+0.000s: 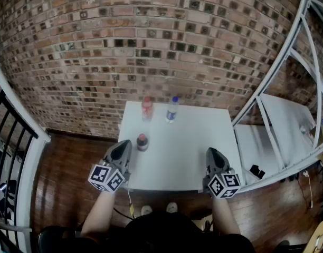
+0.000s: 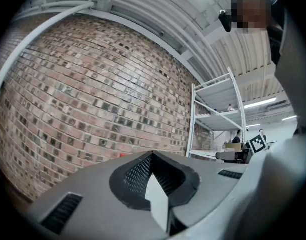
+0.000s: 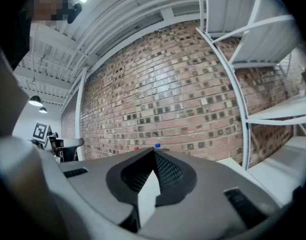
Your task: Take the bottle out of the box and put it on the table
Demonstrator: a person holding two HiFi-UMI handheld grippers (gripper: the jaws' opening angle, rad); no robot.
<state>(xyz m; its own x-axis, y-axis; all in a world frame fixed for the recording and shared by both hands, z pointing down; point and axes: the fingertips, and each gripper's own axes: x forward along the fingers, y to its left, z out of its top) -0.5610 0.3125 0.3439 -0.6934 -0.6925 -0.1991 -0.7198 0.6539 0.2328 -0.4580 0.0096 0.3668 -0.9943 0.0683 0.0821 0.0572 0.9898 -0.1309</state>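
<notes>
Two claws sit nearest, held over the near edge of the white worktop [image 1: 188, 146]: the left claw [image 1: 122, 146] by the near-left corner, the right claw [image 1: 214, 154] toward the near-right. Each has its jaws pressed together with nothing between them, as both gripper views show, and both point out toward the wall.

Just beside the left claw's tip, apparently not touching it, a small dark bottle [image 1: 142, 141] with a red cap stands upright near the worktop's left edge. At the far edge stand two more, close together: a red-capped bottle [image 1: 146, 108] and, to its right, a clear bottle with a blue cap [image 1: 172, 109]. Behind them rises a brick wall [image 1: 151, 46]; a white metal rack [image 1: 288, 120] stands off to the right.

No box shows in any view, and all three bottles are already on the worktop. So I judge that no carrying step is in hand: the placing looks finished, or another round has not begun. If a bottle is left to fetch, the next move calls for finding the box out of frame and spreading one claw before closing on the bottle.
</notes>
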